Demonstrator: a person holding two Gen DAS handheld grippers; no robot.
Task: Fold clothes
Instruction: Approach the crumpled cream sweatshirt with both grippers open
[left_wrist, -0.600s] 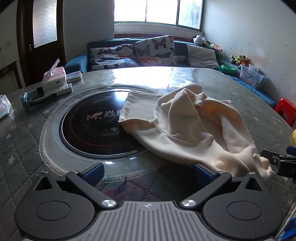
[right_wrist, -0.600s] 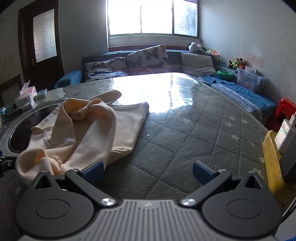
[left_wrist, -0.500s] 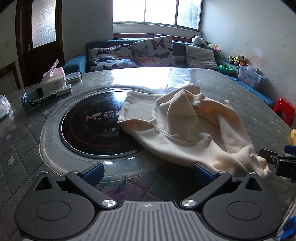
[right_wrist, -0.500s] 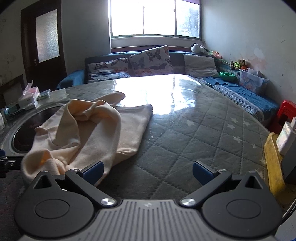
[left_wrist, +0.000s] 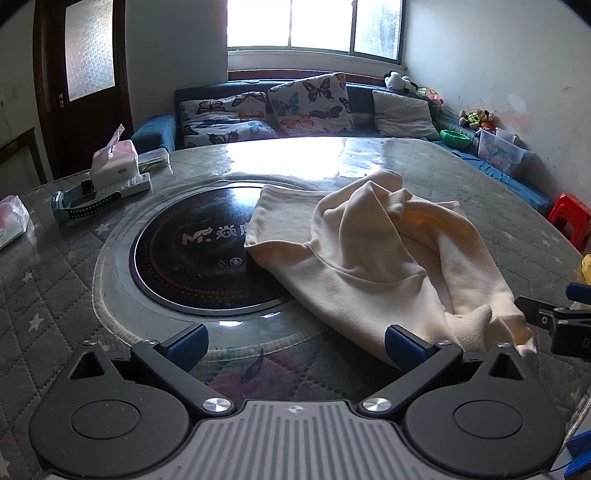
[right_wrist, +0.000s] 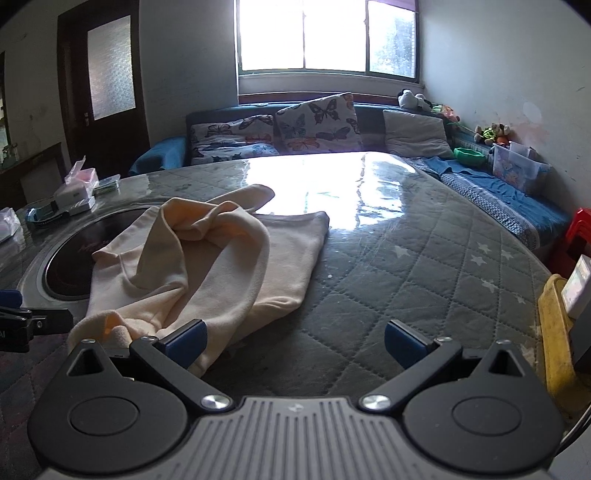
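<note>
A cream garment (left_wrist: 373, 254) lies crumpled on the round quilted table (left_wrist: 55, 280), partly over the black induction plate (left_wrist: 192, 251). My left gripper (left_wrist: 295, 343) is open near the table's front edge, with the garment's near end beside its right fingertip (left_wrist: 402, 345). In the right wrist view the same garment (right_wrist: 207, 266) spreads to the left, and my right gripper (right_wrist: 293, 341) is open with its left fingertip (right_wrist: 186, 339) against the cloth's near edge. Nothing sits between either pair of fingers. Each gripper shows at the other view's edge.
A tissue box (left_wrist: 112, 162), a white strip and a blue-grey watch (left_wrist: 79, 201) sit at the table's far left. A sofa with butterfly cushions (left_wrist: 306, 101) runs behind. A yellow object (right_wrist: 554, 332) and a red stool (right_wrist: 576, 236) stand to the right.
Both grippers have shifted slightly, and the garment's near end now lies a little closer to the right gripper's left finger. The cloth's shape is nearly the same.
</note>
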